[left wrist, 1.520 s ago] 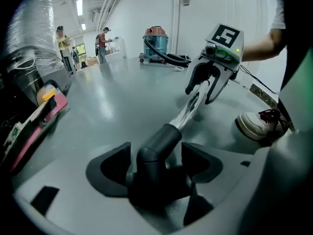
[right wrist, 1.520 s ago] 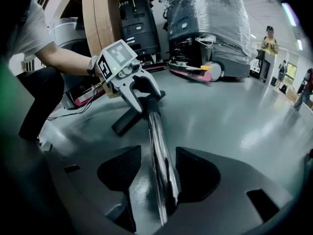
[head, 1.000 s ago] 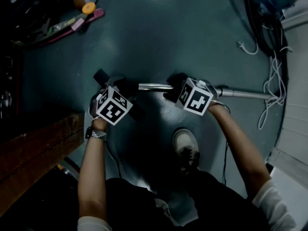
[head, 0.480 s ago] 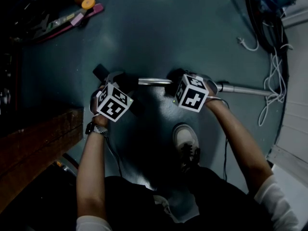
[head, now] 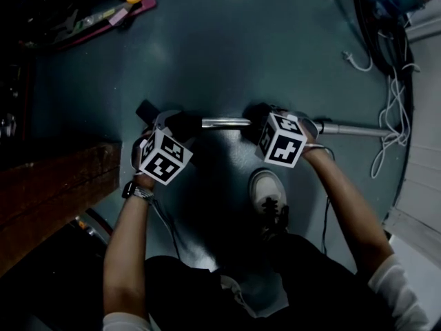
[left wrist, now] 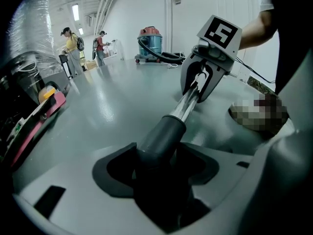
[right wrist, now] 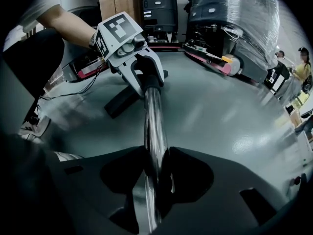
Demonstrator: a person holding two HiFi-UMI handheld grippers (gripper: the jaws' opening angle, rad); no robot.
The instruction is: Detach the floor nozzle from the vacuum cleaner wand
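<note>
The chrome wand (head: 224, 123) lies across the dark floor, its left end joined to the black floor nozzle (head: 147, 109). My left gripper (head: 178, 125) reaches down over that joint. In the left gripper view my left gripper (left wrist: 161, 153) has the nozzle's dark grey neck (left wrist: 164, 131) between its jaws, which have just been closing on it. My right gripper (head: 256, 121) sits further right along the wand. In the right gripper view my right gripper (right wrist: 154, 168) grips the chrome wand (right wrist: 152, 116) after closing. The nozzle (right wrist: 120, 102) lies beyond.
The person's shoe (head: 267, 205) stands just below the wand. A wooden bench (head: 48, 198) is at the left, and loose cables (head: 389, 116) lie at the right. Tools (head: 110, 16) lie at the top left. A vacuum cleaner (left wrist: 149, 40) and people stand far off.
The right gripper's marker cube has rolled a little on the wand. Both hands have shifted slightly. The wand and nozzle still lie joined on the floor.
</note>
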